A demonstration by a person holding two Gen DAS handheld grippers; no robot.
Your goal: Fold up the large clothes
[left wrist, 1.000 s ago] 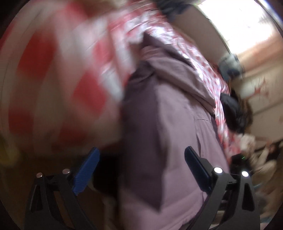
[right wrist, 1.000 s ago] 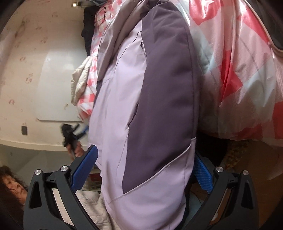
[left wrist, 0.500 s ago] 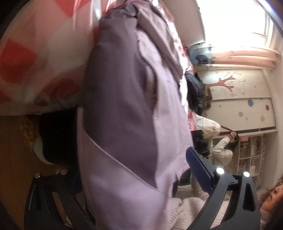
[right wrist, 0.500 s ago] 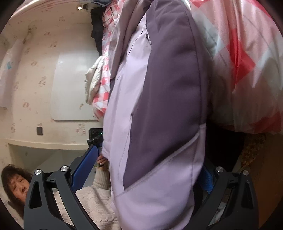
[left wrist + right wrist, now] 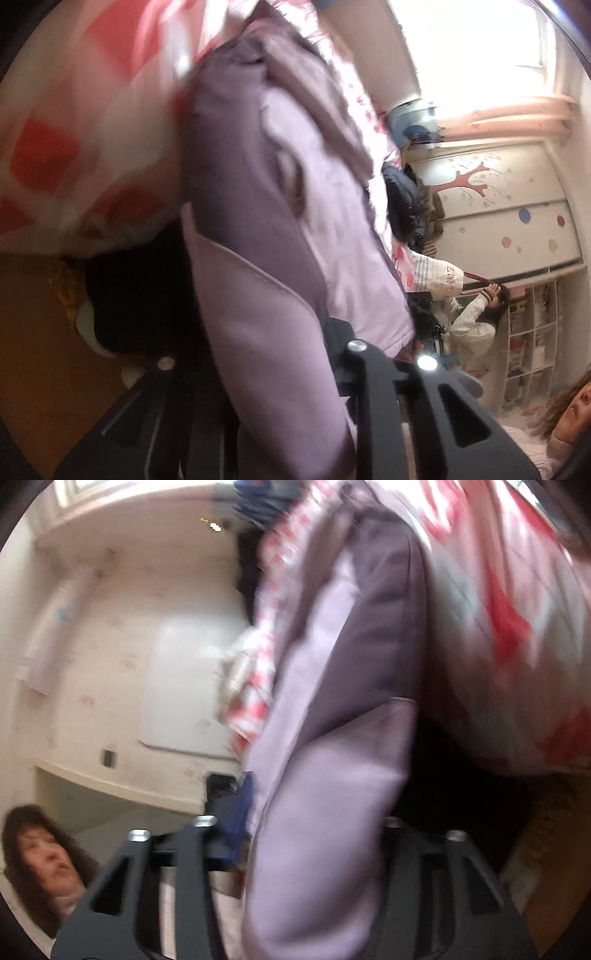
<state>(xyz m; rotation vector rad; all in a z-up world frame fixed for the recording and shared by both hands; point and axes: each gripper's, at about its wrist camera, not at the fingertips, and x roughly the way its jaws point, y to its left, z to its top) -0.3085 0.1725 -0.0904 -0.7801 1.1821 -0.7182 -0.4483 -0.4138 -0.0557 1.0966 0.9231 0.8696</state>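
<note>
1. In the left wrist view, the far left is filled by a red-and-white checked quilt [image 5: 74, 147] on the bed, blurred, with a dark gap beneath it and a brown floor [image 5: 33, 350] below.
2. The lilac jacket [image 5: 266, 332], with a darker purple panel up its side, hangs off the bed edge down the middle of that view and runs between the fingers of the left tool [image 5: 258, 363].
3. The left tool's jaws have just been closing, and they now pinch the jacket's lower hem; the black frames stand tight against the fabric on both sides.
4. To the right are a dark garment [image 5: 406, 206] lying further along the bed, a wall painted with a tree [image 5: 476, 181] and coloured dots, a bookshelf [image 5: 532, 332], and a person in a white sweater [image 5: 469, 325].
5. In the right wrist view, a pale wall [image 5: 122, 646] and a white panel [image 5: 192, 686] fill the left side, with a person's head low in the corner.
6. The right tool [image 5: 310, 825] has also just been closing its jaws; a blue pad [image 5: 240, 812] presses the jacket [image 5: 332, 775] on the left, the other finger is hidden behind the cloth, and the hem is gripped.
7. The quilt [image 5: 517, 627] fills the right side, above a dark gap.
</note>
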